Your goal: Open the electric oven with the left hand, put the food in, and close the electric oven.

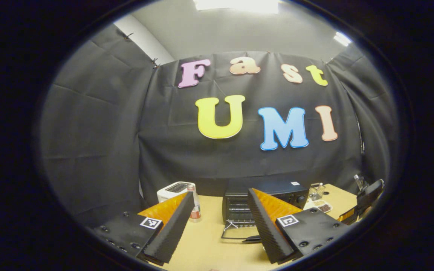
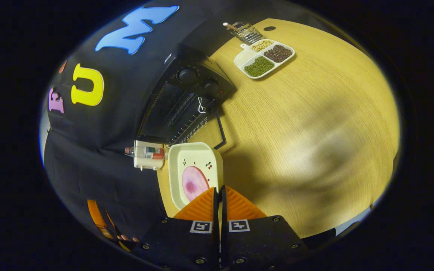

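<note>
In the left gripper view, left claw (image 1: 220,222) hangs above the worktop (image 1: 205,244), fingers spread wide, gripping nothing. Ahead betw. the fingers: black electric oven (image 1: 266,195), door (image 1: 239,235) dropped open flat onto the worktop. White toaster (image 1: 173,190) & a small bottle (image 1: 194,205) stand left of the oven; sectioned tray (image 1: 318,206) to its right.

In the right gripper view, right claw (image 2: 219,195) is clenched on the rim of a white dish (image 2: 196,171) w/ a pink slice of food (image 2: 194,183) in it. Dish sits just beside the oven's open door, outside the oven. Tray of beans far across the worktop, wire rack (image 2: 248,32) just beyond it.
</note>
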### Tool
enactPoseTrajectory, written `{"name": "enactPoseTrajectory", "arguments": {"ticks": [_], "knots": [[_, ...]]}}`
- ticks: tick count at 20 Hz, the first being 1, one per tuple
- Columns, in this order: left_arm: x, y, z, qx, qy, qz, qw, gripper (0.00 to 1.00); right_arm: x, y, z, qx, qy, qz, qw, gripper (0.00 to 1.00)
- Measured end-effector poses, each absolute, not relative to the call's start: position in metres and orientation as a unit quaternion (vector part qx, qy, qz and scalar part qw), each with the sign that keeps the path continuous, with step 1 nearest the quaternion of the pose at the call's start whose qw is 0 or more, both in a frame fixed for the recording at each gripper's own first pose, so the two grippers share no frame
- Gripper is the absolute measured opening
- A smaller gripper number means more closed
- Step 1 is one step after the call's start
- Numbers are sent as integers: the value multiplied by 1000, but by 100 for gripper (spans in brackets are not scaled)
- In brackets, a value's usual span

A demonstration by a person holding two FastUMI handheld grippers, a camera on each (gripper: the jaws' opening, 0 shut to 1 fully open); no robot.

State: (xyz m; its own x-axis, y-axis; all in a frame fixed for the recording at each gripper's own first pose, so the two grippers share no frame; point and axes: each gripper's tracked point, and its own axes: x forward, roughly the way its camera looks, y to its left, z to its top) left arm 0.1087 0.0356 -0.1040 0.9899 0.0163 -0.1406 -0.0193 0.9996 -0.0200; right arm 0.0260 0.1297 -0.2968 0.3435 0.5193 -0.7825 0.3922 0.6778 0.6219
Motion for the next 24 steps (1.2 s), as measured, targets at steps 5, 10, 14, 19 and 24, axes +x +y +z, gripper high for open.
{"name": "enactPoseTrajectory", "arguments": {"ticks": [5,10,14,19,24], "knots": [[134,65,-116,-17,76,0,997,96,54,161,-300,435,545,5,717,2],[153,92,-126,-18,81,-13,996,96,78,193,-309,468,519,-43,714,2],[162,113,-138,-13,88,-23,996,100,99,214,-315,492,496,-67,712,2],[163,135,-142,-16,98,-24,995,96,128,228,-317,543,449,-112,700,2],[162,159,-142,-13,103,-13,995,100,158,232,-325,583,417,-155,680,2]]}}
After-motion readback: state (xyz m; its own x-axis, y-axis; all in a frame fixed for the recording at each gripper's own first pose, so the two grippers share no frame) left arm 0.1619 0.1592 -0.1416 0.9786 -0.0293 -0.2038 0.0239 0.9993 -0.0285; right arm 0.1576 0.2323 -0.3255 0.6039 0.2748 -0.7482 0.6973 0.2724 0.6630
